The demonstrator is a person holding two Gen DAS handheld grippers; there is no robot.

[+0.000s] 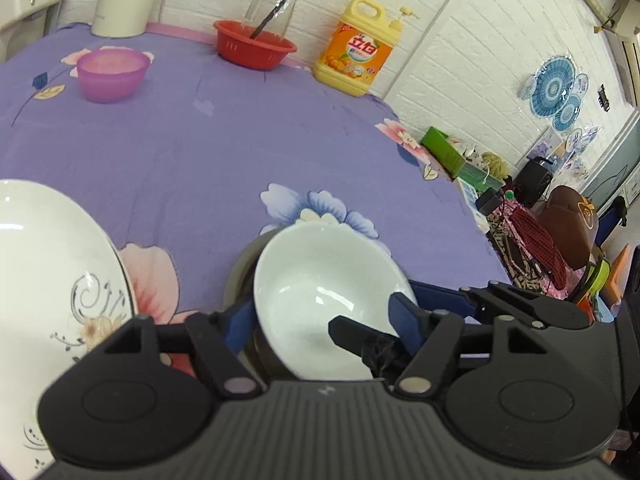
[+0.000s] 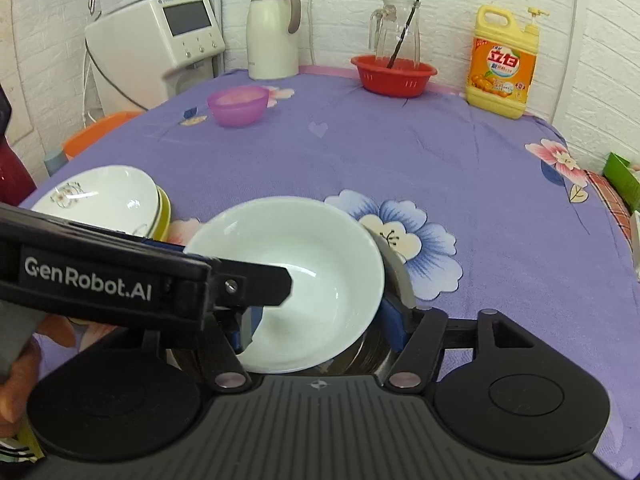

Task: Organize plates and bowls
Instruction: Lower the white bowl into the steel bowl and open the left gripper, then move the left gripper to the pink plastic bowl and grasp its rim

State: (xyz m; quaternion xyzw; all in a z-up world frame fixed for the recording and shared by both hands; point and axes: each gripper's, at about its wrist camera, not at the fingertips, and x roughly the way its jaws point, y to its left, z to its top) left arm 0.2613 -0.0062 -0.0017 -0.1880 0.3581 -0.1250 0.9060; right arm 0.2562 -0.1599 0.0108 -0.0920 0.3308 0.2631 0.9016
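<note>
Right at the near edge of the table (image 2: 400, 152), a white bowl (image 2: 304, 280) sits tilted inside a steel bowl (image 2: 394, 276), whose grey rim shows past its right side. Both grippers meet at this pair. In the right wrist view, the right gripper (image 2: 320, 332) has its blue pads on either side of the bowls, close against the steel wall on the right; whether they actually press it I cannot tell. The left gripper (image 2: 276, 280) reaches in from the left, one black finger lying over the white bowl's rim and into its hollow. In the left wrist view, the left gripper (image 1: 324, 320) has the white bowl (image 1: 320, 280) between its blue pads, narrow around the rim, and seems to grip it. The steel bowl (image 1: 240, 268) peeks out behind on the left.

To the left, well apart from the bowls, a patterned plate (image 2: 104, 196) rests on a yellow one. At the far side stand a purple bowl (image 2: 238, 104), a red basket (image 2: 394, 74), a glass jug (image 2: 396, 32), a kettle (image 2: 272, 32) and a soap bottle (image 2: 502, 64).
</note>
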